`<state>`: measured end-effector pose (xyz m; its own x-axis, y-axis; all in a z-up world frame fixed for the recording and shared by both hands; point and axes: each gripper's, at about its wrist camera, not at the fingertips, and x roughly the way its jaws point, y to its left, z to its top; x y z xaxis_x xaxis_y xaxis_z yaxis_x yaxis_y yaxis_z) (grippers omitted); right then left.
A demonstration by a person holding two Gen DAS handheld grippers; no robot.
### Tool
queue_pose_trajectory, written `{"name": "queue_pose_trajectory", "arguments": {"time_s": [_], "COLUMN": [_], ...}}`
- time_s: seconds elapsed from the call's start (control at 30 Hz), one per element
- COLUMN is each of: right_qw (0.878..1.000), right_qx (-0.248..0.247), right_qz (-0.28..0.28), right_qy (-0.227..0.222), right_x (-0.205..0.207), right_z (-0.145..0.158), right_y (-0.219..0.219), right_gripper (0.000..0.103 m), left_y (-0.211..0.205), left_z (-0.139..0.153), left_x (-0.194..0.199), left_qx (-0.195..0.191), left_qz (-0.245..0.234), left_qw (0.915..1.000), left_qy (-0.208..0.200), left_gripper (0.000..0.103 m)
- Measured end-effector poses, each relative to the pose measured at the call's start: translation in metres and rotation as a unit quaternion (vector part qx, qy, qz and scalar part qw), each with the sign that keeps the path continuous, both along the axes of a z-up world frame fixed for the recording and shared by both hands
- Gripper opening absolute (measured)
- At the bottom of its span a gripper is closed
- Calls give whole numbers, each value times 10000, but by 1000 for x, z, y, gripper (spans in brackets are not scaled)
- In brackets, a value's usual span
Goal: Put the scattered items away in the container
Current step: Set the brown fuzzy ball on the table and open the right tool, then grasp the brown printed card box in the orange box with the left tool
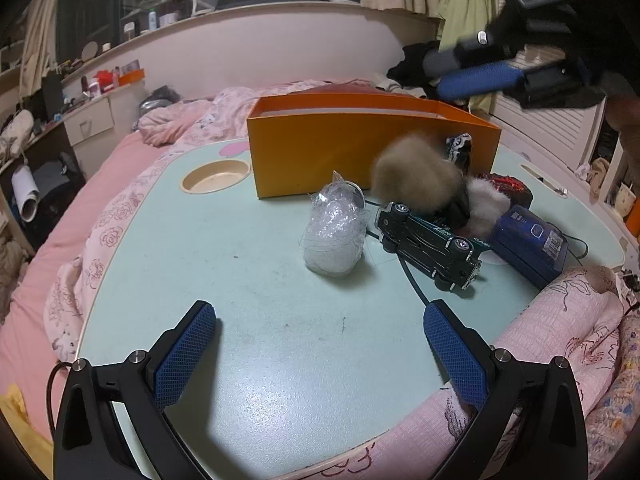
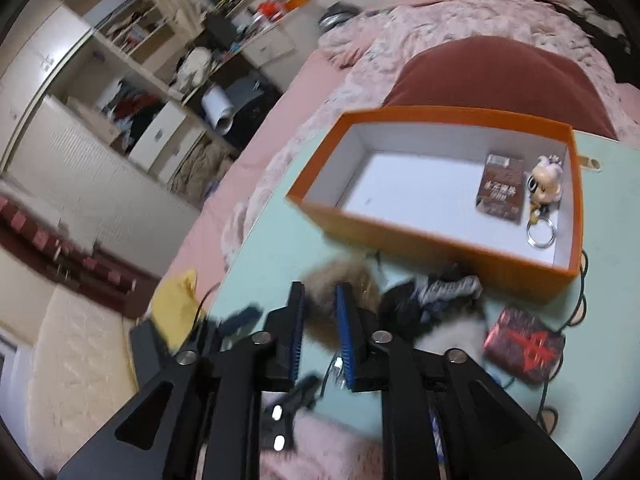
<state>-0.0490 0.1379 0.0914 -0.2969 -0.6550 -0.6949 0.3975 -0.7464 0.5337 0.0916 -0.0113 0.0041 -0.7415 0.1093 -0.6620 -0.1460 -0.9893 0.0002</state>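
R claw was narrow, jaws nearly together, nothing clearly pinched; fur ball sat just beyond its tips, box further ahead. L claw was wide, empty, low over table.

Step, prob.: between picks. Next: settle on one item and close squarely.

Box: stiff orange card, white inside. Fur: soft, round. Car: hard, upside down, ahead-right of L claw. Bag: crinkly, clear.

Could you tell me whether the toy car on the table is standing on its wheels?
No, the toy car lies flipped over on the table, its dark underside and wheels facing up.
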Motion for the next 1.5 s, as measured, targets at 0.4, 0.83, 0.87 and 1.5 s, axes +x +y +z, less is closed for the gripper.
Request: {"name": "queue_pose_trajectory", "arguments": {"time_s": [0.4,0.83,0.87,1.5], "right_qw": [9478,9497,9454,9376], "right_qx": [2023,2153,2131,1923], "right_qz": [-1359,-1267,-1398,-1593], "right_qy": [2055,1888,2032,2420], "right_x": [86,114,117,126], "right_z": [18,-78,-81,-87], "right_y": [91,110,111,116], "right_gripper": [69,89,92,103], "left_y": [-1,-3,-3,90], "left_z": [0,1,1,117], "left_x": [0,3,3,-174], "left_qx": [-7,-42,-42,163], "left_qz": [4,87,105,-1076], "left_qw": [10000,9999,9999,9840], "left_qy": [-12,-55,-71,-1411], "left_gripper": [103,103,103,91]}}
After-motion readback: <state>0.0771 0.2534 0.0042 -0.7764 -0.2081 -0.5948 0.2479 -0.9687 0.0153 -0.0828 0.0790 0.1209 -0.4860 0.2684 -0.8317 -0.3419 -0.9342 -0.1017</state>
